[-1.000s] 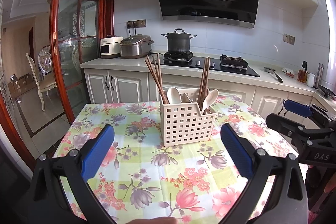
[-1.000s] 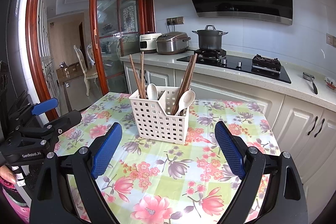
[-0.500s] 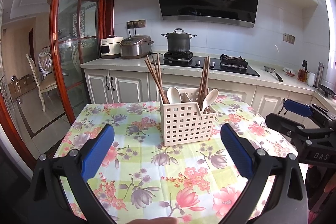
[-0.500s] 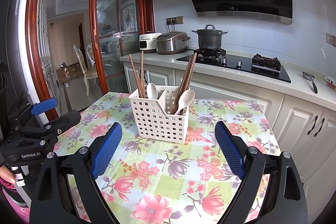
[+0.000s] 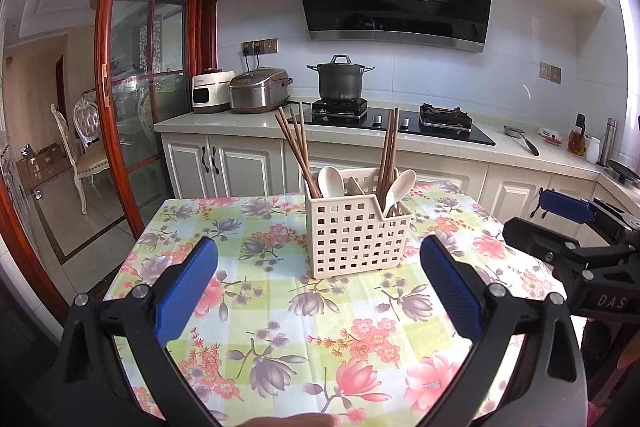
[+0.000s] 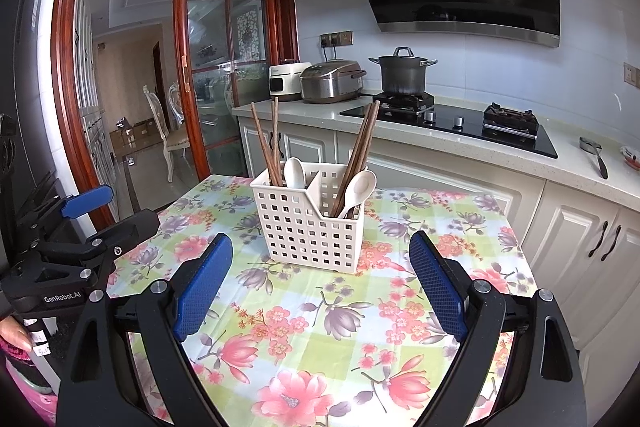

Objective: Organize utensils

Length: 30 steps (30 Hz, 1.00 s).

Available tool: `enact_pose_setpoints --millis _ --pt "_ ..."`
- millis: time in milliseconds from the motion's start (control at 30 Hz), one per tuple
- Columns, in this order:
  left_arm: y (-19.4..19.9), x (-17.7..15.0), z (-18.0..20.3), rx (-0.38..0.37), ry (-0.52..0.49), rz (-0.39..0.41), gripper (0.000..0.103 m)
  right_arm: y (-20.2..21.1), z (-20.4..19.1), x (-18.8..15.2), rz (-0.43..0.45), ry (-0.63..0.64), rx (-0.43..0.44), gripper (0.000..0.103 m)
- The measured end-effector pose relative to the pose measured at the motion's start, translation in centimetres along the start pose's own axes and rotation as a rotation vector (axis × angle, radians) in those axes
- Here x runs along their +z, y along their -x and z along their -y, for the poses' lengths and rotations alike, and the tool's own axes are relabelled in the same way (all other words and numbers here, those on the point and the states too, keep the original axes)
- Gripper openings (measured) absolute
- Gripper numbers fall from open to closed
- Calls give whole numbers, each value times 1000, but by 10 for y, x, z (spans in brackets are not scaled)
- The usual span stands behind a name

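A cream perforated utensil basket (image 5: 356,235) (image 6: 308,227) stands upright on the floral tablecloth (image 5: 320,327) (image 6: 320,315), split into two compartments. Each compartment holds brown chopsticks (image 5: 294,143) (image 6: 362,151) and a white spoon (image 5: 331,181) (image 6: 360,187). My left gripper (image 5: 320,287) is open and empty, held short of the basket. My right gripper (image 6: 320,283) is open and empty too, also short of the basket. The right gripper also shows at the right edge of the left wrist view (image 5: 576,227), and the left gripper at the left edge of the right wrist view (image 6: 80,227).
Behind the table runs a counter (image 5: 500,151) with a hob, a dark pot (image 5: 340,79), two rice cookers (image 5: 260,95) and a ladle (image 5: 520,139). A wood-framed glass sliding door (image 5: 144,67) stands to the left. White cabinets (image 6: 580,247) are close on the right.
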<state>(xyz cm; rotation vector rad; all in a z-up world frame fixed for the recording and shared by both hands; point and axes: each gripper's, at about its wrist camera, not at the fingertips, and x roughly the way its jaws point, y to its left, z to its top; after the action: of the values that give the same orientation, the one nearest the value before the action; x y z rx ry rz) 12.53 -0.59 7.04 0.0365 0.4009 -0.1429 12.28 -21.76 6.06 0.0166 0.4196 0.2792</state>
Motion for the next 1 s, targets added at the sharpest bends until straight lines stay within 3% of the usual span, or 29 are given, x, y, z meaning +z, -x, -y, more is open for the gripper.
enact_pose_setpoints --millis 1000 --pt "-1 0 -1 1 7 -5 98 0 0 -1 0 0 3 84"
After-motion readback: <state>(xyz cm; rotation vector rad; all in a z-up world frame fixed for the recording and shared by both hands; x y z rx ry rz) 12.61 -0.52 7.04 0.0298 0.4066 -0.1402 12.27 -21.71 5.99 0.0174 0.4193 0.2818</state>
